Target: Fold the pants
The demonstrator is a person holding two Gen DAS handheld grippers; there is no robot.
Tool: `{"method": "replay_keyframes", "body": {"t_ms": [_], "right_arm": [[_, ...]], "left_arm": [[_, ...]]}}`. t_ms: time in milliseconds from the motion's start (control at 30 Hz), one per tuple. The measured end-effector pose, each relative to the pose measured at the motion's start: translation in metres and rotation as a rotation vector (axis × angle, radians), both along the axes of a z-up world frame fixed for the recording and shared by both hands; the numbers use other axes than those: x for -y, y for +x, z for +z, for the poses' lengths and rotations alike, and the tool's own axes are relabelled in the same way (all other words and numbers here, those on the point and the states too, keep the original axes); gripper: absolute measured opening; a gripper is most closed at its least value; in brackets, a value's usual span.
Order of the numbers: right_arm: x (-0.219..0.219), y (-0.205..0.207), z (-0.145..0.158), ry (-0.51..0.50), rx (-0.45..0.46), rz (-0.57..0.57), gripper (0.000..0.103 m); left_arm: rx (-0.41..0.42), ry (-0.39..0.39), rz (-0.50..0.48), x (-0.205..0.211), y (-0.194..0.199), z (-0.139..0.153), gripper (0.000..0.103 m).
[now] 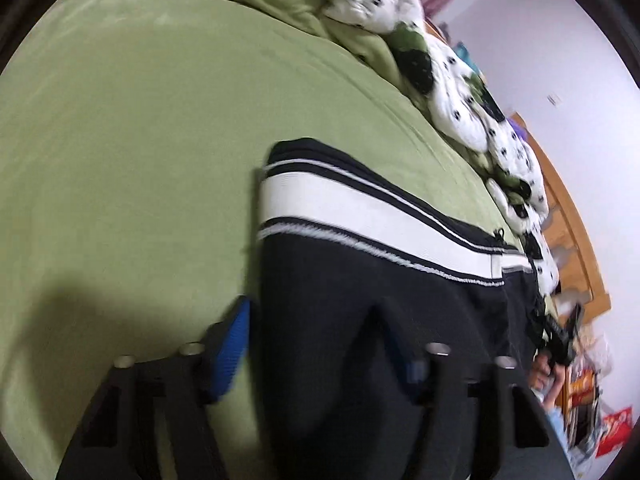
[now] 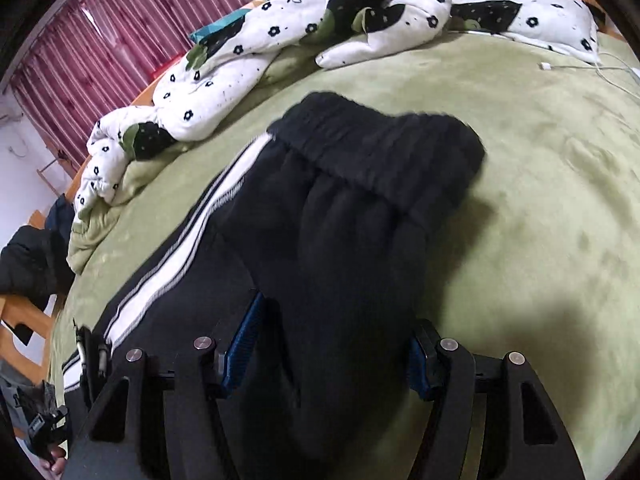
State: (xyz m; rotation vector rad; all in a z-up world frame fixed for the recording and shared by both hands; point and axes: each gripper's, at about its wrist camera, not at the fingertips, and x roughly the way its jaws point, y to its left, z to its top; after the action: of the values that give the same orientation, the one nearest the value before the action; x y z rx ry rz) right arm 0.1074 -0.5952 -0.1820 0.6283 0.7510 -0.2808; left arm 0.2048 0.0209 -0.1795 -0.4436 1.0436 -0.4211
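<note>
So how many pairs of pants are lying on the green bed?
1. The black pants with white side stripes lie in the middle of the green bed, beside the flowered quilt. Others may be hidden under that quilt.

We count one pair of black pants [image 2: 352, 216] with white side stripes, lying on one green bedspread [image 2: 540, 184]. Along the far edge there's one white flower-print quilt [image 2: 248, 48], bunched up. One white charging cable [image 2: 580, 67] sits far right. Two grippers: the left gripper [image 1: 316, 344] and the right gripper [image 2: 332, 356].
</note>
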Motion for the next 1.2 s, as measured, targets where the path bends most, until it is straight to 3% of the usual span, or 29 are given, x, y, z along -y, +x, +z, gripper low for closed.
{"method": "replay_keyframes", "body": {"t_ms": [67,100,133,167,200,300,467,633,700,767,833,933,1033,1100,1167,1200], "right_arm": [[0.007,0.012,-0.003,0.028,-0.005,-0.002,0.063],[0.008,0.016,-0.001,0.025,-0.011,-0.015,0.057],[0.008,0.018,0.001,0.014,-0.018,-0.023,0.048],[0.005,0.02,0.006,-0.008,-0.018,-0.017,0.029],[0.0,0.02,0.015,-0.029,-0.007,0.0,0.019],[-0.028,0.017,0.056,-0.155,0.049,0.027,0.015],[-0.08,0.02,0.136,-0.227,0.171,0.085,0.015],[-0.125,0.027,0.193,-0.219,0.275,0.182,0.015],[-0.141,0.027,0.201,-0.185,0.318,0.226,0.015],[-0.156,0.034,0.198,-0.143,0.347,0.282,0.015],[-0.169,0.048,0.177,-0.119,0.32,0.334,0.015],[-0.183,0.071,0.13,-0.153,0.221,0.377,0.014],[-0.183,0.096,0.063,-0.217,0.051,0.355,0.014],[-0.164,0.098,0.023,-0.164,-0.012,0.324,0.015],[-0.151,0.091,0.01,-0.082,0.001,0.342,0.017],[-0.15,0.089,0.007,-0.075,-0.007,0.349,0.02]], "left_arm": [[-0.027,-0.014,0.005,0.005,0.01,-0.003,0.039],[-0.038,-0.026,0.009,0.005,0.015,-0.004,0.036],[-0.051,-0.041,0.013,0.004,0.017,-0.005,0.03],[-0.063,-0.048,0.018,0.004,0.018,-0.003,0.024],[-0.06,-0.055,0.023,0.003,0.016,0.0,0.021],[-0.011,-0.021,0.027,0.007,0.006,0.023,0.014],[0.042,-0.046,0.042,0.006,0.002,0.066,0.012],[0.08,-0.038,0.074,-0.022,0.0,0.1,0.01],[0.108,0.029,0.127,-0.049,-0.004,0.115,0.01],[0.117,0.128,0.18,-0.076,-0.005,0.125,0.01],[0.117,0.164,0.219,-0.101,-0.004,0.126,0.011],[0.096,0.204,0.25,-0.129,0.003,0.108,0.011],[0.042,0.258,0.243,-0.136,0.015,0.07,0.012],[0.012,0.273,0.257,-0.144,0.019,0.045,0.016],[-0.014,0.268,0.276,-0.152,0.022,0.031,0.033],[-0.02,0.271,0.283,-0.154,0.02,0.029,0.035]]}}
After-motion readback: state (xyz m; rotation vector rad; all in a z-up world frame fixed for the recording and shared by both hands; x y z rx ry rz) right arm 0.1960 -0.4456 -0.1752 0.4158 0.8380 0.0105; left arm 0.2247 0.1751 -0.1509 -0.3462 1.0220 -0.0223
